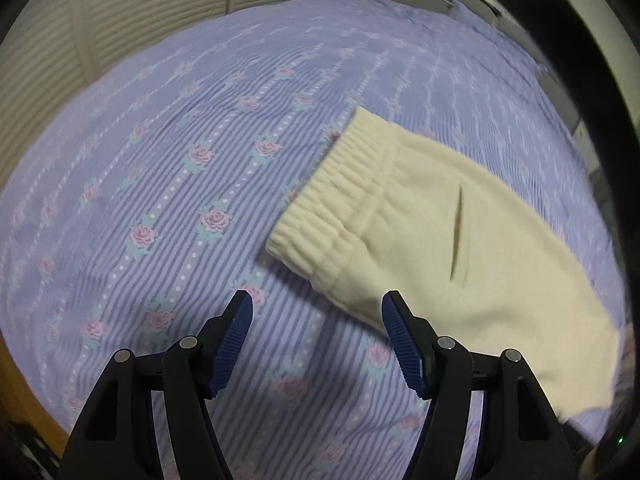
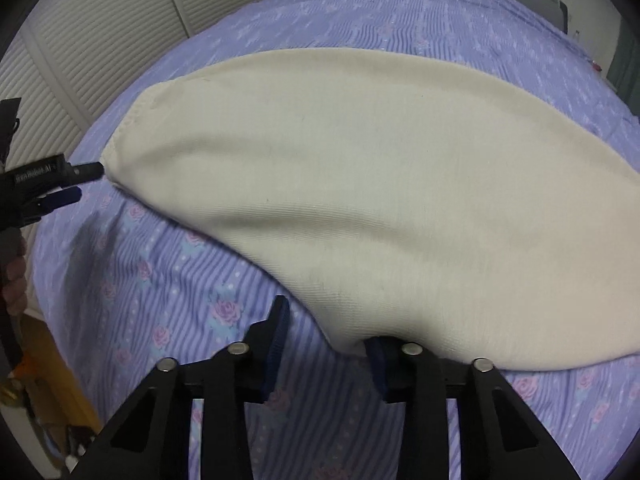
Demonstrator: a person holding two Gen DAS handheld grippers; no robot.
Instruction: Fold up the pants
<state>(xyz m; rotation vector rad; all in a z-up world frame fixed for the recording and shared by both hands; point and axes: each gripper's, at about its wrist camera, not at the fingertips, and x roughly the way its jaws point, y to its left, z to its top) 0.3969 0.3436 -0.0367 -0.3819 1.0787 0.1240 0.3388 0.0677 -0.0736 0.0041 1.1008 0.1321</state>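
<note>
Cream pants (image 1: 460, 232) lie flat on the bed, their ribbed elastic waistband (image 1: 332, 200) towards the left. My left gripper (image 1: 317, 304) hovers open just short of the waistband's near corner, with only bedsheet between its fingers. In the right wrist view the pants (image 2: 380, 184) stretch across the bed. My right gripper (image 2: 328, 328) is at their near edge with a gap between its jaws. Cloth drapes over its right finger (image 2: 378, 360), and the left finger (image 2: 280, 320) stands clear over the sheet. The left gripper (image 2: 86, 182) also shows at the pants' left end.
A lilac striped bedsheet with pink roses (image 1: 180, 200) covers the bed (image 2: 160, 300). White louvred doors (image 1: 120, 12) stand behind it. A wooden bed edge (image 2: 68, 380) runs at the lower left. A hand (image 2: 14, 280) holds the left gripper's handle.
</note>
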